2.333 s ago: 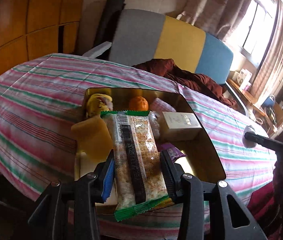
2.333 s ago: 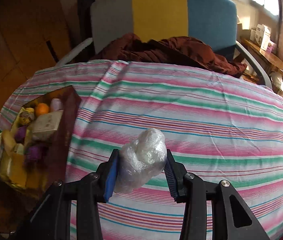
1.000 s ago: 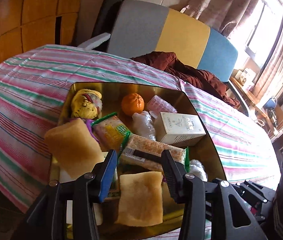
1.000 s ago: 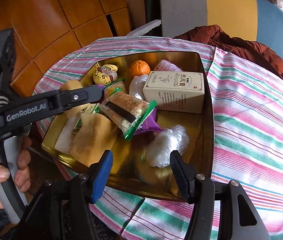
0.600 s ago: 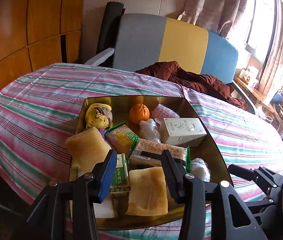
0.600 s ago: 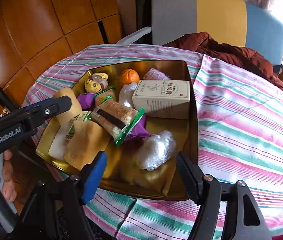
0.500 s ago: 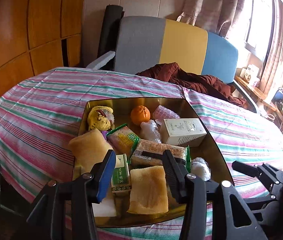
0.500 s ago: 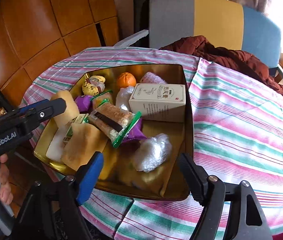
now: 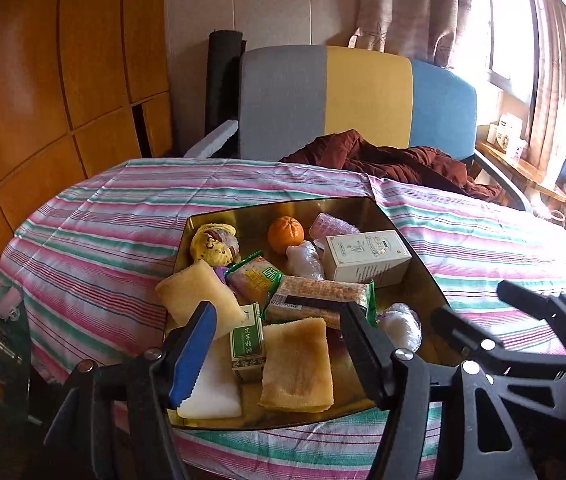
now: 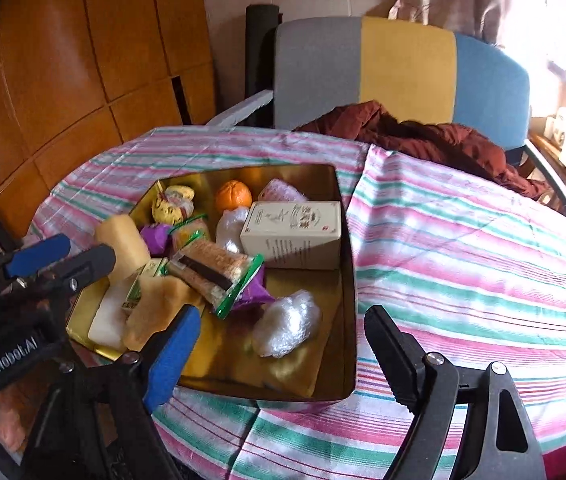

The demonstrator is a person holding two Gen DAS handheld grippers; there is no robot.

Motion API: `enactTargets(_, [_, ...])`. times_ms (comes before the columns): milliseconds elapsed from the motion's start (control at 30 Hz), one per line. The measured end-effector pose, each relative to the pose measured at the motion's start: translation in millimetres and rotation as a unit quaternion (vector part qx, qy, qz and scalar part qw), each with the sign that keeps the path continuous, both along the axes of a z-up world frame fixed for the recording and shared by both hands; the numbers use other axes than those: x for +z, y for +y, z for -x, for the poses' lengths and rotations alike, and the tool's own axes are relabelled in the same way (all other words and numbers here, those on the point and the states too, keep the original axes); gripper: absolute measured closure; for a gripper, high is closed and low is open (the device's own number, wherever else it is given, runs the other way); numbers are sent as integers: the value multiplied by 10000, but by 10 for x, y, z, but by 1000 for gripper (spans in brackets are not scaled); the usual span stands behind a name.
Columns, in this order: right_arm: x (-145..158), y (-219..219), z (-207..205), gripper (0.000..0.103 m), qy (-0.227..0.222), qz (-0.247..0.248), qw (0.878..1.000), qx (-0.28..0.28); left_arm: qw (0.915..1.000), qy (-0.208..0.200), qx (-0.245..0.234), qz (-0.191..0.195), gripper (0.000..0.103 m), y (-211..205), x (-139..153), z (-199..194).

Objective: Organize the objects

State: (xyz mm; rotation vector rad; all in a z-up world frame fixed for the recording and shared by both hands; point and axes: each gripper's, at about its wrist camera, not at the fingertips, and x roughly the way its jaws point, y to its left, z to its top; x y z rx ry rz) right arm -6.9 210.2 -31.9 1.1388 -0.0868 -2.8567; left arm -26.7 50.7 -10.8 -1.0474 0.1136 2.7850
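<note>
A gold metal tray (image 9: 283, 210) on the striped table holds several snacks. The cracker packet with green ends (image 9: 319, 300) (image 10: 211, 268) lies across the pile. The clear plastic-wrapped bundle (image 9: 401, 322) (image 10: 287, 324) rests on the tray floor near the front right. My left gripper (image 9: 278, 308) (image 10: 89, 249) hovers above the tray's near left edge, jaws opening, nothing between the pads. My right gripper (image 10: 283, 312) (image 9: 475, 304) hangs over the near right edge, jaws also opening and empty.
Also in the tray are a white carton (image 10: 295, 236), an orange (image 10: 233, 196) and yellow pastries (image 9: 297, 364). A grey, yellow and blue chair (image 9: 363, 92) with a dark red garment (image 9: 383, 160) stands behind the table. Wooden panels (image 9: 43, 80) line the left.
The cracker packet and the plastic bundle, once gripped, now lie in the tray. Both grippers have opened wider and drawn back and upward from the tray.
</note>
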Motion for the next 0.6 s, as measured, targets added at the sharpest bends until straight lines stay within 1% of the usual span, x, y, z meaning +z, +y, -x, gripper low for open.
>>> enactTargets(33, [21,8,-32,18,100,8,9999,-80,10000,-15,53,12,37,3,-7,-9])
enactTargets(100, [44,39,-67,12,239,-8,9994,-234,9998,-89,154,-44,37,-7,-15,-11])
enactTargets(167, [40,62,-62,8,247,-46,9992,-316,9995,-167,262,-56,37,-22,-27,3])
enactTargets(233, [24,75,-42,8,185,-47,9992,-344,9990,-201,409,14,37,-32,-45,21])
enactTargets(367, [25,82,-48,8,189,-26,9992,-340,9986,-128,509,65,37,-65,-62,22])
enactTargets(433, [27,77,-70,8,211,-24,9993,-314,9986,-96,525,22,38,-83,-59,16])
enactTargets(600, [0,58,-73,7,172,5,9995,-258,9987,95,487,91,38,-67,-15,-30])
